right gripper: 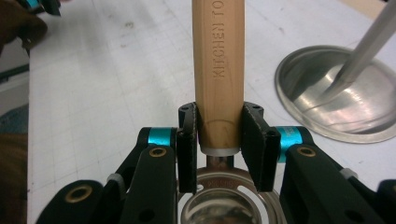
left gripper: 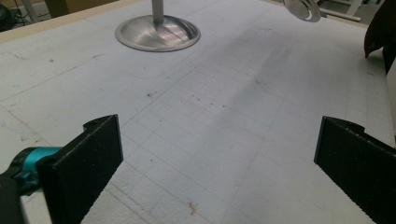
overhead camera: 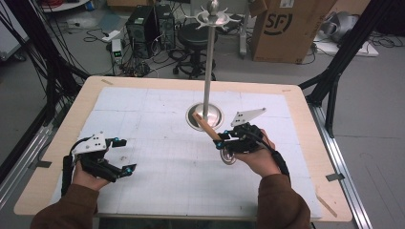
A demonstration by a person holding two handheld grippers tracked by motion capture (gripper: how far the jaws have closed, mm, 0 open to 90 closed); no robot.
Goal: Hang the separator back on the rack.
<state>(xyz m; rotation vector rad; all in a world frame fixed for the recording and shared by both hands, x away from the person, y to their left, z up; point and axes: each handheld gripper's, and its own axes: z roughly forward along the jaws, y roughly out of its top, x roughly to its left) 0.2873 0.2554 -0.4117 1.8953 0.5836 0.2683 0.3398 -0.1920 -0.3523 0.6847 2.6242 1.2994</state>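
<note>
Right claw [right gripper: 218,140] clamps our strainer's wooden handle [right gripper: 218,60] near its metal end, bowl [overhead camera: 228,157] hanging low above the counter [overhead camera: 157,124], beside the rack base [overhead camera: 204,117]; likely for hanging. Left claw [left gripper: 217,158] rests open, empty.

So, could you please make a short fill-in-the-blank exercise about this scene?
1. The right tongs are shut on the utensil's ____ handle.
2. The left tongs are ____, with nothing between them.
3. The metal stand rises from a ____ base.

Missing words: wooden; open; round
</note>
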